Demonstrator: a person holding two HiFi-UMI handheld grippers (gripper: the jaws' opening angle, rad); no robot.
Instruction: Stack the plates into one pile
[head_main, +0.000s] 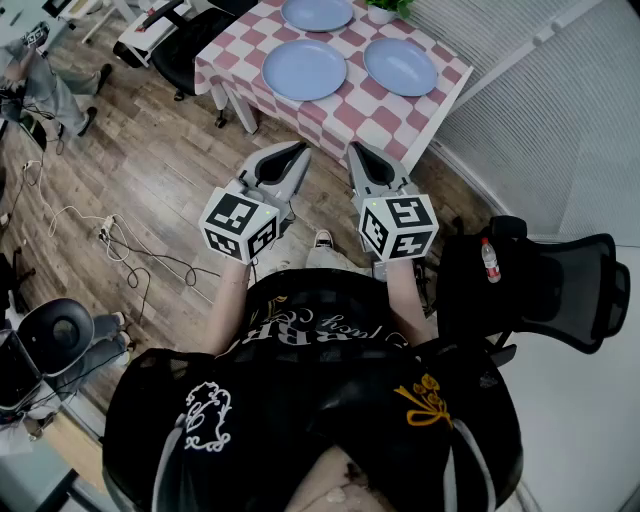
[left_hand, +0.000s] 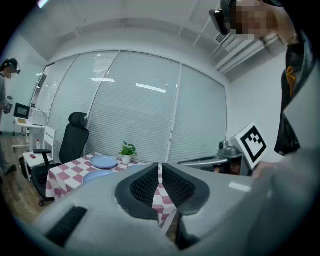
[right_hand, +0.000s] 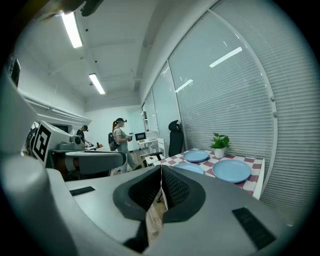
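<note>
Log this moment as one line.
left gripper: shut, empty | right gripper: shut, empty | plates: three, unstacked, on table

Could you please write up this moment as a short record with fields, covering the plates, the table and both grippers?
plates: three blue plates, lying apart, none stacked
surface: checkered table, with a potted plant at its far edge
left gripper: shut, nothing between the jaws, held short of the table
right gripper: shut, nothing between the jaws, held short of the table
task state: stacking not yet begun
</note>
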